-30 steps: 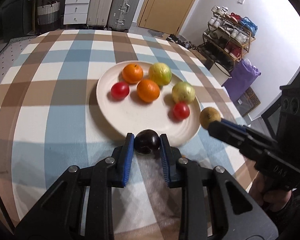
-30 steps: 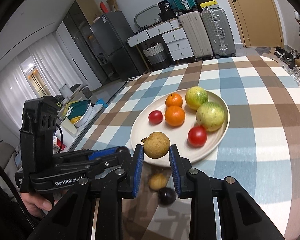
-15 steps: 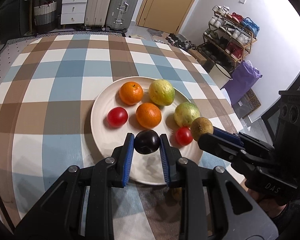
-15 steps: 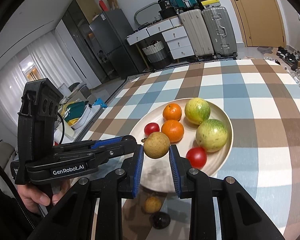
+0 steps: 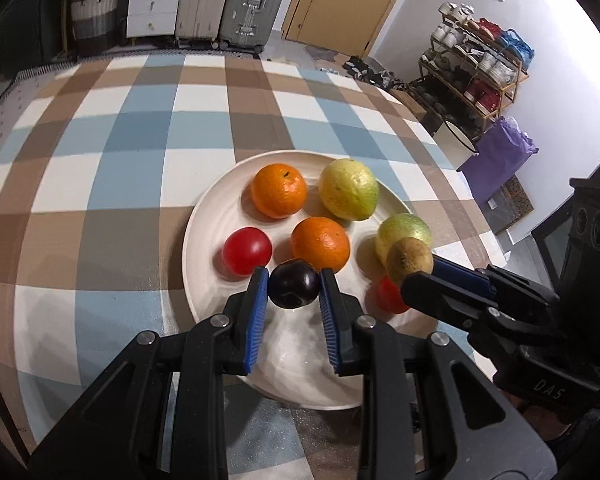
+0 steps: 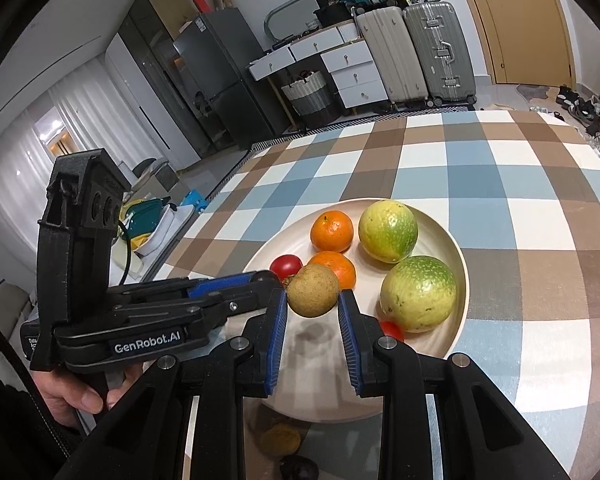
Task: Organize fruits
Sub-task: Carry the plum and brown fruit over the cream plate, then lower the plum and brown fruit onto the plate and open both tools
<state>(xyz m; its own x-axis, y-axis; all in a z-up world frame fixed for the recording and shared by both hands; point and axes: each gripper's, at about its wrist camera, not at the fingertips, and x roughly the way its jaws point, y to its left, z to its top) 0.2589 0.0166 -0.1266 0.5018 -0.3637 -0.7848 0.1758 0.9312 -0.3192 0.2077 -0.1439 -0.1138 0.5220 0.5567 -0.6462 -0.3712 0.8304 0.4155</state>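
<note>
My left gripper (image 5: 294, 286) is shut on a dark purple plum (image 5: 294, 285), held just above the near part of the cream plate (image 5: 208, 220). My right gripper (image 6: 313, 296) is shut on a brown round fruit (image 6: 312, 290), also over the plate's near side; the left wrist view shows that brown fruit (image 5: 409, 257) at the right. On the plate lie two oranges (image 5: 279, 189) (image 5: 320, 243), two yellow-green fruits (image 5: 349, 189) (image 5: 402, 227) and two red tomatoes (image 5: 246, 251) (image 5: 388, 296). A brown fruit (image 6: 280, 438) and a dark one (image 6: 298, 468) show low beneath the right gripper.
The plate rests on a checked blue, brown and white tablecloth (image 5: 112, 184). A hand (image 6: 74, 392) holds the left gripper's handle. Beyond the table stand suitcases (image 5: 256, 4), white drawers (image 5: 152, 4), a shoe rack (image 5: 476, 68) and a purple bag (image 5: 496, 160).
Both grippers have moved forward from the plate's near edge to over the plate, each still carrying its fruit. The plate and its fruits look nearer and larger.
</note>
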